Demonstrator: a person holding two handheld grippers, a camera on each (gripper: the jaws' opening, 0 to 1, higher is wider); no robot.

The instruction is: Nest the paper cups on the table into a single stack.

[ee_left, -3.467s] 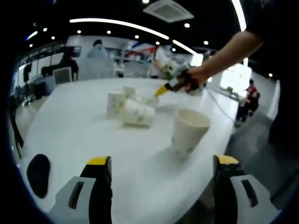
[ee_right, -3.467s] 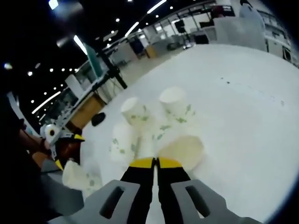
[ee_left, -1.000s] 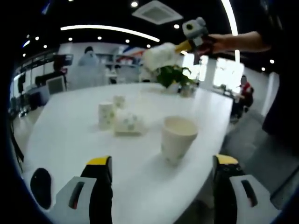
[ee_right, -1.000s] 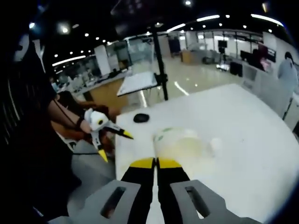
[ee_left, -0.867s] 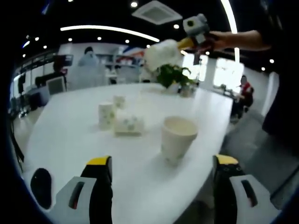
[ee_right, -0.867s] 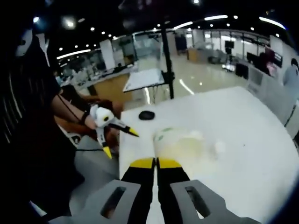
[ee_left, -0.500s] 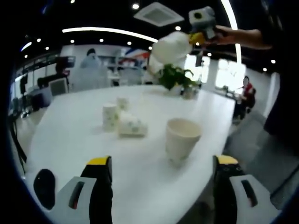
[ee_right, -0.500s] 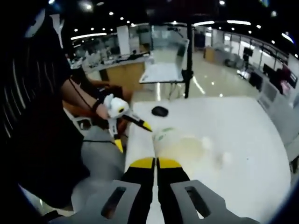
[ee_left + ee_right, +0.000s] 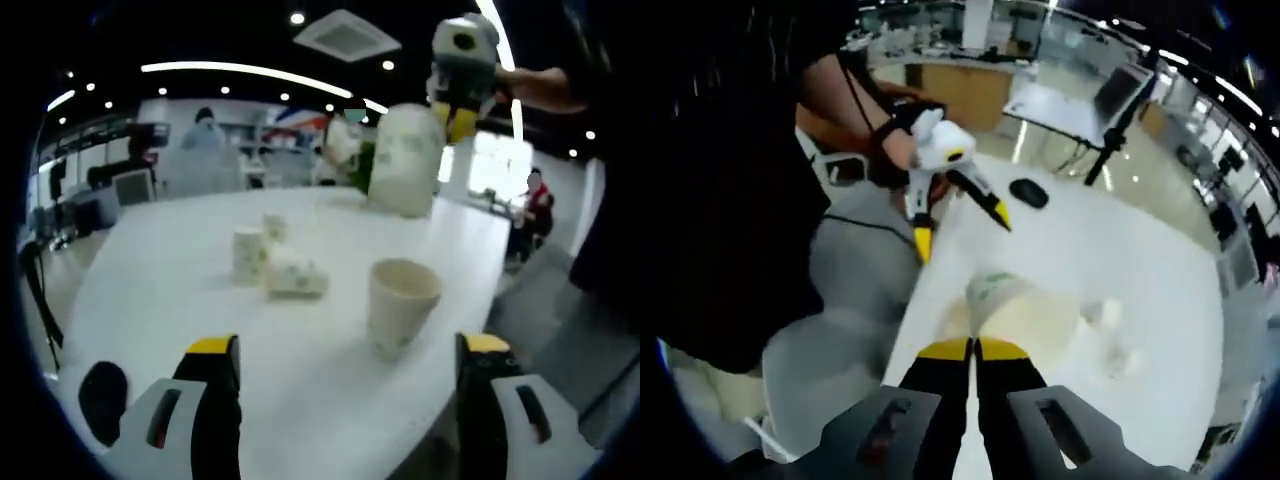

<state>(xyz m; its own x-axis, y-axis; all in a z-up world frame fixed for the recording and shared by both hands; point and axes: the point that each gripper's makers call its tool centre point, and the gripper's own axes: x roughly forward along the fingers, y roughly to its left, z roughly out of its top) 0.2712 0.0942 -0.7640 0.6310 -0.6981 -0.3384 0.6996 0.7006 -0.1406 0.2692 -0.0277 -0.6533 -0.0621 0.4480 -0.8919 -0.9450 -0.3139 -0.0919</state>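
Right gripper point(image 9: 974, 350) swung overhead, carried cup point(image 9: 405, 160) above upright cup point(image 9: 400, 303).

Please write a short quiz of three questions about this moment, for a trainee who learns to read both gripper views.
1. True or false: the right gripper holds a paper cup above the table.
2. How do the left gripper's jaws stand? A) wide apart B) closed on a cup
3. How does the cup nearest the left gripper stand: upright or on its side?

Key: 1 true; 2 A; 3 upright.
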